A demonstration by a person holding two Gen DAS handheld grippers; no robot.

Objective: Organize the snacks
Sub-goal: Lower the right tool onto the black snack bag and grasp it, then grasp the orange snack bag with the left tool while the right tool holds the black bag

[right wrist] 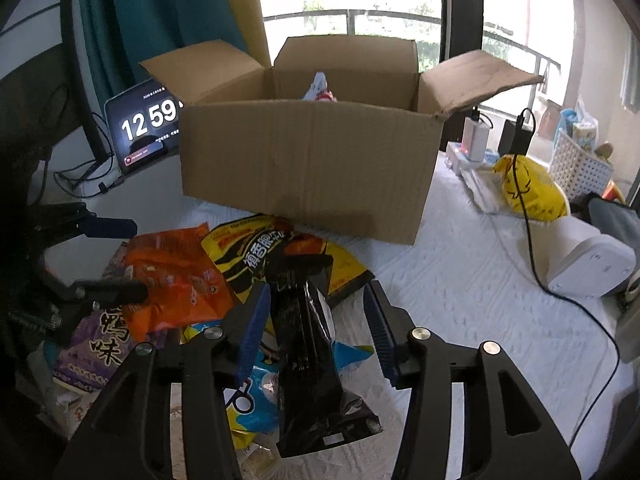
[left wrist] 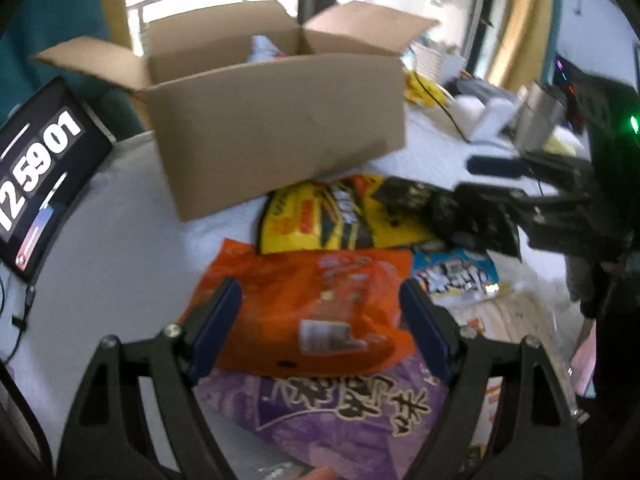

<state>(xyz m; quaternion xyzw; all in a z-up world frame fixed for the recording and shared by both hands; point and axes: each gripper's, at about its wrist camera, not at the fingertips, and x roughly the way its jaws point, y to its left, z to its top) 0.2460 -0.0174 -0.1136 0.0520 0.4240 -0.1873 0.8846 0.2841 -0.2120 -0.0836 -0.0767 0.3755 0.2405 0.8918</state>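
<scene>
Several snack bags lie heaped on the white cloth in front of an open cardboard box (left wrist: 280, 128) (right wrist: 308, 172), which holds a white-and-red packet. My left gripper (left wrist: 320, 320) is open and hovers over the orange bag (left wrist: 312, 304); its pads straddle the bag without pressing it. Under that bag lies a purple bag (left wrist: 340, 412). My right gripper (right wrist: 316, 320) is open around a black bag (right wrist: 308, 344), with a gap at the right pad. A yellow bag (right wrist: 256, 256) and a blue bag (right wrist: 256, 400) lie beneath. The left view shows the right gripper (left wrist: 466, 180) at the black bag (left wrist: 432, 204).
A tablet showing a clock (right wrist: 146, 128) leans at the back left with cables beside it. On the right lie a yellow plastic bag (right wrist: 528, 188), a white basket (right wrist: 580, 168), a white device (right wrist: 588, 264) and a black cable (right wrist: 532, 240). White cloth (right wrist: 460, 300) shows right of the heap.
</scene>
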